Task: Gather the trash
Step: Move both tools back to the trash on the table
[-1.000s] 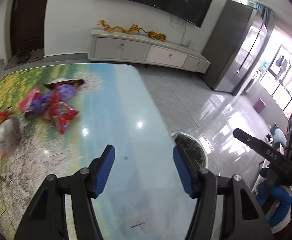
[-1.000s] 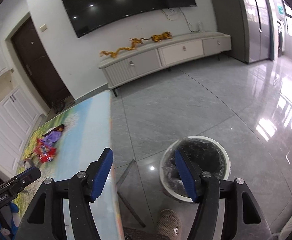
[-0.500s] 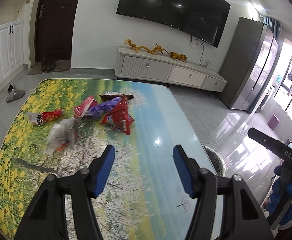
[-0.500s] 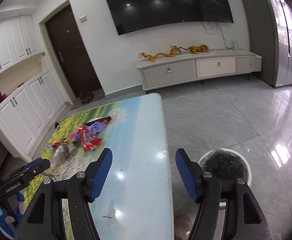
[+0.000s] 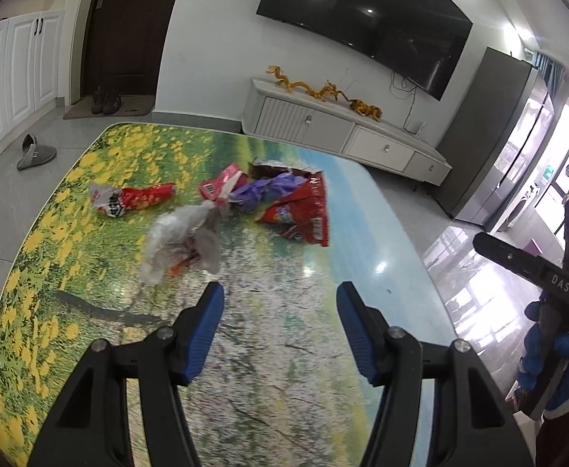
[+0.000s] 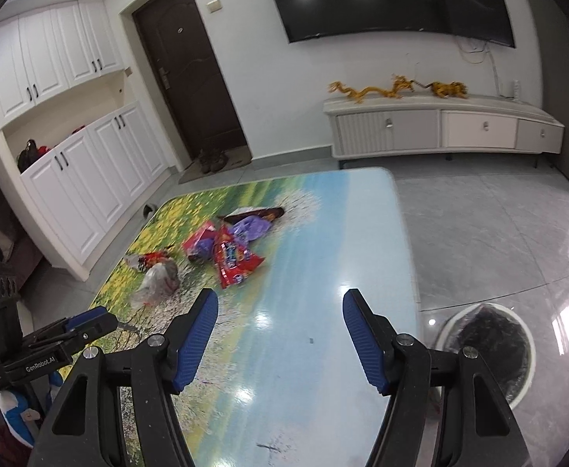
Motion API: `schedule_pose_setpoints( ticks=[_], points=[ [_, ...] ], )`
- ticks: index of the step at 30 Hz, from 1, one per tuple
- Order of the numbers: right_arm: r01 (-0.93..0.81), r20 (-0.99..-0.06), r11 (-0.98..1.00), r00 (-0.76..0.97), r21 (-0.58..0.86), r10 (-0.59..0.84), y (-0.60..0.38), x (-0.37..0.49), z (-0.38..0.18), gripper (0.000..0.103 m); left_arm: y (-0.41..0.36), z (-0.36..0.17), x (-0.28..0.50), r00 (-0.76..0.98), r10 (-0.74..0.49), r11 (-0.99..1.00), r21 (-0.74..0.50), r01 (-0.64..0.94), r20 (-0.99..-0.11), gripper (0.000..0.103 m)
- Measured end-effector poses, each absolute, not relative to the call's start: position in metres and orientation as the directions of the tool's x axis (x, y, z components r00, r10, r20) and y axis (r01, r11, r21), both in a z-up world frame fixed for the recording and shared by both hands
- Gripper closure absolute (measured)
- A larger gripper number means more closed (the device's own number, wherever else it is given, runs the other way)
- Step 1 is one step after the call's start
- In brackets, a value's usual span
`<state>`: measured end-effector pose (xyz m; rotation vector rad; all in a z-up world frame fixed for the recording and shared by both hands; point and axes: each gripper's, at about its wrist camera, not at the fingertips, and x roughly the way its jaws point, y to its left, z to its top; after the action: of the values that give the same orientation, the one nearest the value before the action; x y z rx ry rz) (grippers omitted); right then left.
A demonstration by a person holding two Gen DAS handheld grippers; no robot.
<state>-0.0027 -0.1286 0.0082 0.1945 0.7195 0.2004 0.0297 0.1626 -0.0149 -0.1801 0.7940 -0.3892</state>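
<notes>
Several pieces of trash lie on the landscape-print table (image 5: 284, 350): a clear crumpled plastic bag (image 5: 179, 239), a red snack bag (image 5: 303, 214), a purple wrapper (image 5: 268, 190), a red and white wrapper (image 5: 132, 200) and a pink packet (image 5: 220, 185). My left gripper (image 5: 280, 329) is open and empty, just short of the plastic bag. My right gripper (image 6: 280, 336) is open and empty above the table (image 6: 323, 233), with the trash pile (image 6: 230, 257) ahead to the left. A white bin (image 6: 486, 350) with a black liner stands on the floor right of the table.
A white TV cabinet (image 6: 440, 128) with gold dragon figures stands under a wall TV. A dark door (image 6: 191, 66) and white cupboards (image 6: 74, 167) are at the left. A slipper (image 5: 35, 153) lies on the floor. The other gripper shows at each view's edge (image 5: 537, 272) (image 6: 51, 342).
Both views have swung left from the floor and bin toward the table. The trash pile now sits closer and more central ahead of my left gripper. Both grippers stay open.
</notes>
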Motion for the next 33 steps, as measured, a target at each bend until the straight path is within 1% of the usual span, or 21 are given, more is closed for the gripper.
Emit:
schedule_pose_setpoints(
  ticks=[6, 8, 12, 16, 25, 30, 33],
  points=[
    [-0.195, -0.674, 0.949, 0.670, 0.247, 0.313, -0.099, 0.040, -0.022, 0.037, 0.179, -0.026, 0.059, 0.612, -0.411, 0.912, -0.316, 0.262, -0.676, 0.045],
    [-0.216, -0.686, 0.945, 0.650, 0.247, 0.328, -0.090, 0.055, -0.031, 0.037, 0.177, -0.029, 0.069, 0.600, -0.429, 0.903, -0.325, 0.280, -0.676, 0.045],
    [-0.241, -0.700, 0.935, 0.620, 0.260, 0.355, -0.080, 0.084, -0.047, 0.036, 0.165, -0.038, 0.091, 0.579, -0.430, 0.902, -0.304, 0.307, -0.693, 0.045],
    [-0.254, -0.702, 0.926, 0.603, 0.280, 0.378, -0.077, 0.108, -0.057, 0.036, 0.156, -0.047, 0.113, 0.576, -0.414, 0.908, -0.273, 0.319, -0.705, 0.045],
    [-0.308, -0.708, 0.911, 0.577, 0.274, 0.408, -0.066, 0.139, -0.072, 0.034, 0.154, -0.083, 0.156, 0.526, -0.364, 0.926, -0.239, 0.292, -0.768, 0.045],
    [-0.341, -0.708, 0.903, 0.568, 0.262, 0.420, -0.057, 0.150, -0.079, 0.031, 0.151, -0.090, 0.165, 0.523, -0.358, 0.927, -0.231, 0.294, -0.774, 0.045],
    [-0.359, -0.711, 0.901, 0.567, 0.241, 0.416, -0.051, 0.158, -0.082, 0.031, 0.149, -0.091, 0.166, 0.522, -0.367, 0.924, -0.238, 0.299, -0.770, 0.046]
  ],
)
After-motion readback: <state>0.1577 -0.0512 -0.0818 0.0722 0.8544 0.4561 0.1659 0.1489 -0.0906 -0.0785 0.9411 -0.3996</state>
